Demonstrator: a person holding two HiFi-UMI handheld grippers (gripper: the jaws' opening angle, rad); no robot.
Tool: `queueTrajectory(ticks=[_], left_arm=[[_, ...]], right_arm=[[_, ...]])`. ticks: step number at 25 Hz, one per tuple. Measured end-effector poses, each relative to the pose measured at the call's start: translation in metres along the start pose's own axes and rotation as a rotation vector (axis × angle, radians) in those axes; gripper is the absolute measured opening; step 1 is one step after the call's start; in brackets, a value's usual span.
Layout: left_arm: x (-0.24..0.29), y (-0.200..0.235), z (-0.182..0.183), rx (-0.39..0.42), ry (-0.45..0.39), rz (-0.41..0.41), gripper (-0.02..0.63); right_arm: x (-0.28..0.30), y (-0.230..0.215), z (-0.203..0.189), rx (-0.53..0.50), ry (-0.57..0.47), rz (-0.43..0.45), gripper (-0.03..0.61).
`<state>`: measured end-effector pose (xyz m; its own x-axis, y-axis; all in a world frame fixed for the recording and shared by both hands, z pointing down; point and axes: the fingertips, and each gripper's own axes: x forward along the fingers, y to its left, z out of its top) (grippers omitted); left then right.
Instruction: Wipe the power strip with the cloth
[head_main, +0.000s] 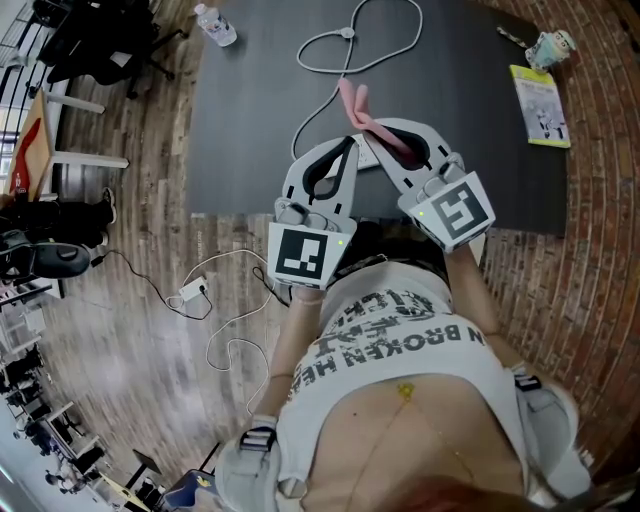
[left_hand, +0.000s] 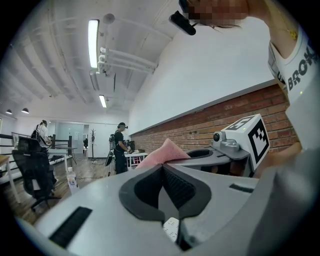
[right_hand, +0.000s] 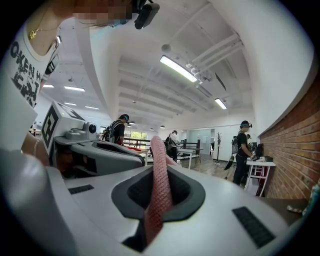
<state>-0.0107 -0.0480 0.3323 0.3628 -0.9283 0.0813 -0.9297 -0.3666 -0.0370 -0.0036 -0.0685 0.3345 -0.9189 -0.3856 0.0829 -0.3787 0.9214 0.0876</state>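
Pink cloth (right_hand: 160, 185) — waffle-textured, seemingly folded.

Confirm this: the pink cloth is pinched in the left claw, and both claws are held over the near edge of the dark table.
Not quite. The pink cloth is pinched in the right claw, not the left; the right gripper view shows it running up between that claw's jaws. The left claw has its jaws together with no cloth between them. Both claws are held over the near edge of the dark table.
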Motion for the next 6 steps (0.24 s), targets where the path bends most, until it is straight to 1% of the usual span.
queueTrajectory(ticks=[6], left_arm=[[-0.0001,-0.0011,-0.0008,-0.004,0.006,-0.001,0.008]], right_arm=[[-0.0009,0.0000,0.0003,-0.002,0.006,0.000,0.017]])
